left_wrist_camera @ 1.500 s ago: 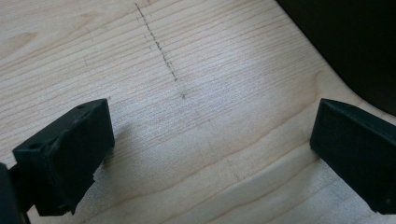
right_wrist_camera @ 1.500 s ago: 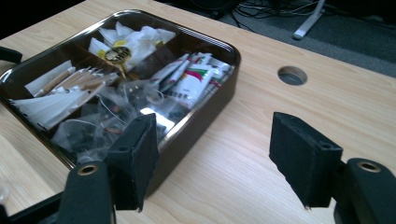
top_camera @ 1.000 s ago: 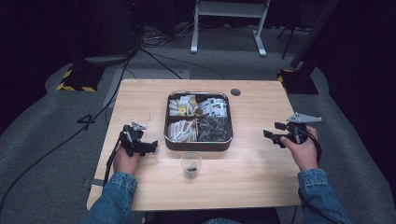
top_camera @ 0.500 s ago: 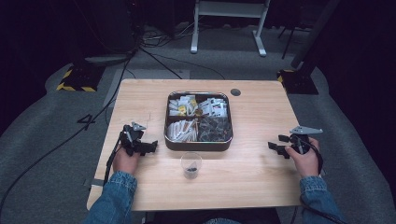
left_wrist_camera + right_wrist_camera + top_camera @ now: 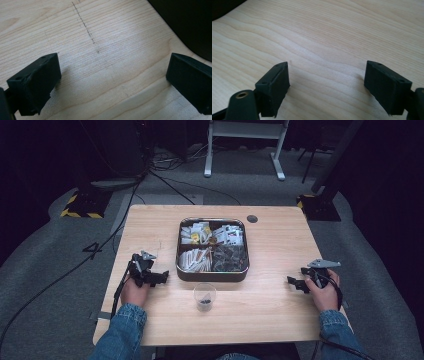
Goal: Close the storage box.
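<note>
High view: hands [image 5: 134,290] low (tabletop)

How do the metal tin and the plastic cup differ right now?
The metal tin is square, opaque and wide, split into compartments; the plastic cup is round, clear and much smaller. The tin is packed with packets in every compartment; the cup holds just a little dark material at its bottom. The tin sits mid-table; the cup stands nearer the person, just in front of it. Both rest on the wooden table, untouched by either gripper.
</note>
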The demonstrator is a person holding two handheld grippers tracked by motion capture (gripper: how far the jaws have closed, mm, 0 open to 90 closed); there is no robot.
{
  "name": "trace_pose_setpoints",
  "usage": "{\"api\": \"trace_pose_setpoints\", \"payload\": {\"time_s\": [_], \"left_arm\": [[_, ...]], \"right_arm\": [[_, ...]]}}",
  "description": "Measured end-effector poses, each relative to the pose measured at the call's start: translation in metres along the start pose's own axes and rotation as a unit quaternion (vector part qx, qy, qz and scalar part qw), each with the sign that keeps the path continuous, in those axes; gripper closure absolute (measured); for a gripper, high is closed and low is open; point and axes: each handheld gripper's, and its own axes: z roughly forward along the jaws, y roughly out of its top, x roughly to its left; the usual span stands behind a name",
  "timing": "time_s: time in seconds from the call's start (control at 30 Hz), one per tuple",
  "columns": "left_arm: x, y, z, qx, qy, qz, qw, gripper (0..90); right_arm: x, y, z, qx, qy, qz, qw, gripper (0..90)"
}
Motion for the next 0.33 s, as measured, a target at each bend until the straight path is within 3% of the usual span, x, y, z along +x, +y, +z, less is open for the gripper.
{"api": "trace_pose_setpoints", "payload": {"time_s": [0.13,0.33], "left_arm": [[0.0003,0.0002,0.0002,0.0,0.0,0.001,1.0,0.1],[0.0003,0.0002,0.0003,-0.001,0.0,0.001,1.0,0.1]], "right_arm": [[0.0025,0.0015,0.0039,0.008,-0.008,-0.013,0.9999,11.2],[0.0039,0.0016,0.0045,0.008,-0.012,-0.01,0.9998,10.8]]}}
